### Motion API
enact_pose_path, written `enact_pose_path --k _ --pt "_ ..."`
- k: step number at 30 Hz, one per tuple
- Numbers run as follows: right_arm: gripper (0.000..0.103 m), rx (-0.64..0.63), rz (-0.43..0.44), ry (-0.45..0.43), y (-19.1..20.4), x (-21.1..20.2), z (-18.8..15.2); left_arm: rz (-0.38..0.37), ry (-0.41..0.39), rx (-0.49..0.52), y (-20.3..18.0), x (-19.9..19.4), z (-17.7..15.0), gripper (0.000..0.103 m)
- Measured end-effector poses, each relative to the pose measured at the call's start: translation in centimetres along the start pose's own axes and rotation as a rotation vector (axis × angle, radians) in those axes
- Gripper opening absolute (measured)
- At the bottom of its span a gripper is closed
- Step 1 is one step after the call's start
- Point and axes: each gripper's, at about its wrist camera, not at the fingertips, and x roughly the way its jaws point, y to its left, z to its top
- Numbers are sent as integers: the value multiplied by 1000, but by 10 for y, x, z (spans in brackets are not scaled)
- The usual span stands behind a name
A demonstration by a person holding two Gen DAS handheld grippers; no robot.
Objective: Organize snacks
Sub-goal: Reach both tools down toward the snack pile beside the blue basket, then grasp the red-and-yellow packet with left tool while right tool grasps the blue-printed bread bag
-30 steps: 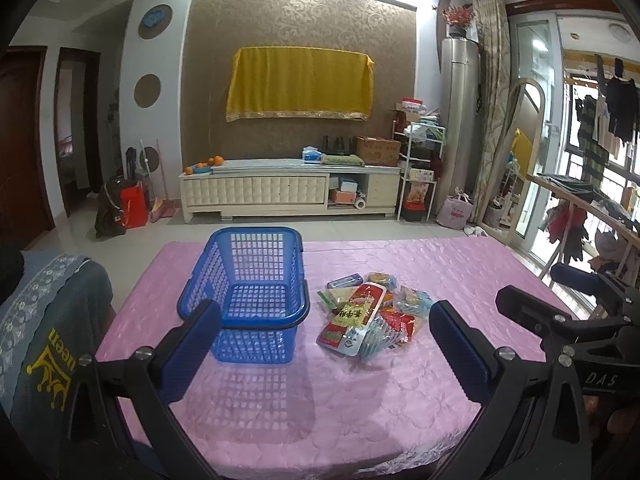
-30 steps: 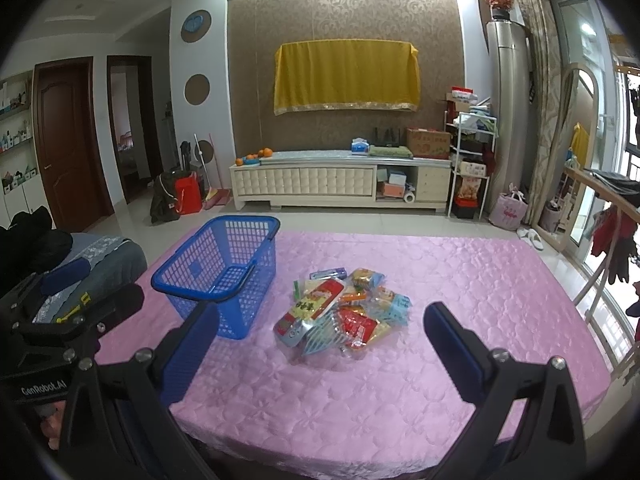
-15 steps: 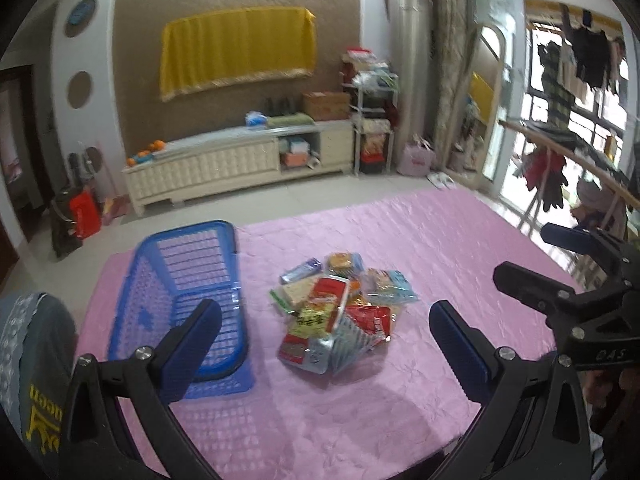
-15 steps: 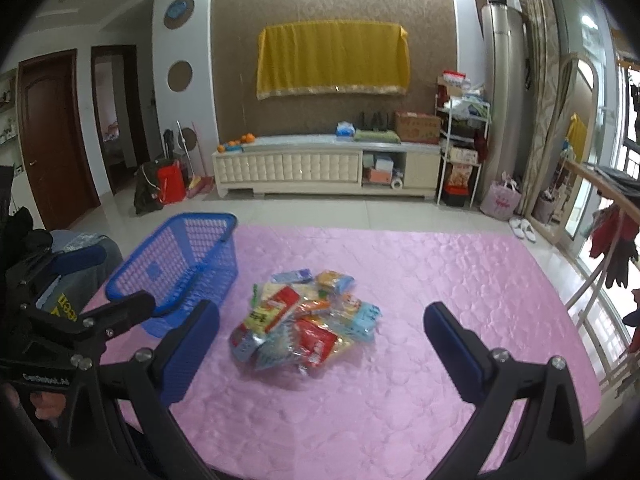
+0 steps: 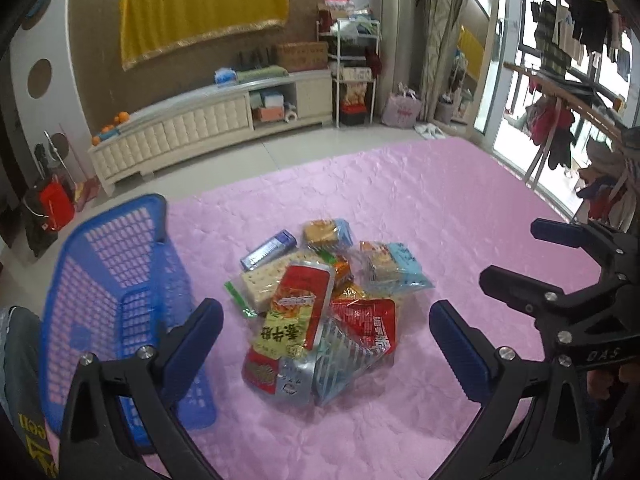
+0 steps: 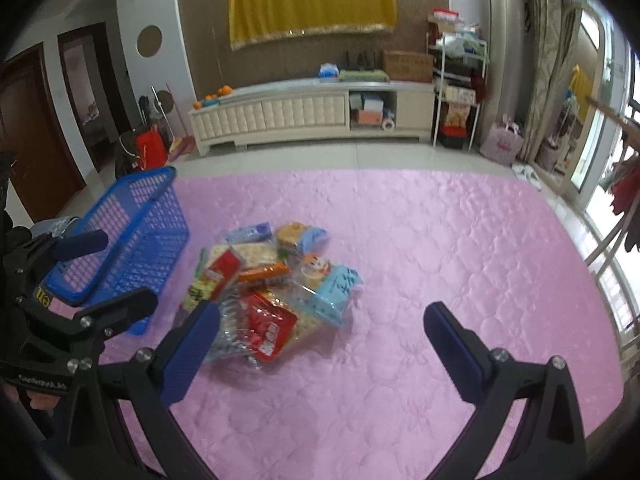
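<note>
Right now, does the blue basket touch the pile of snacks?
Apart. In the right wrist view a strip of pink cloth shows between the blue basket and the pile of snacks; the left wrist view shows the same gap.

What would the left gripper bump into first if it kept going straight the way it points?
Most likely the snack pile: it lies between the open fingers of the left gripper, the red and yellow packet nearest. Depth is uncertain.

Yellow cloth (image 6: 312, 2) above a cabinet (image 6: 312, 114); perhaps oranges (image 6: 222, 90).
</note>
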Motion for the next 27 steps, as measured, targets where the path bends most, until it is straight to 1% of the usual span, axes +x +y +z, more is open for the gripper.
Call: enact_pose_path --k 3,4,5,7,12,15,17,18,20,22,23,24,25,27 --pt "103 8 -1 25 -5 19 -2 -8 32 11 4 18 0 95" --pt "103 13 2 35 -7 26 -3 -2 41 18 4 24 0 88" --pt "103 19 6 45 -9 31 -4 9 49 24 4 29 -1 83" --pt "103 29 8 65 -13 43 -6 22 79 32 7 46 -3 83" --pt "103 52 28 101 -19 63 -11 -8 133 -20 23 70 -6 83" --pt "103 64 43 108 -19 70 -11 -5 153 -38 32 82 -7 83" --pt "103 68 49 113 -19 74 -12 -12 165 -45 35 90 -9 75" --pt "103 70 51 116 -19 75 -13 -17 175 -53 37 93 -10 72" --pt "103 74 54 120 -19 76 -14 -13 197 -58 38 102 -12 59" --pt "103 76 55 124 -21 76 -16 -27 206 -84 40 104 -13 56" --pt "103 77 55 125 -22 75 -16 -36 205 -94 39 104 -12 53" --pt "103 78 54 126 -22 74 -17 -43 203 -95 39 103 -11 50" --pt "103 79 50 123 -21 76 -17 -47 202 -92 38 101 -11 46" --pt "103 80 50 120 -22 74 -16 -49 200 -65 33 98 -11 41"
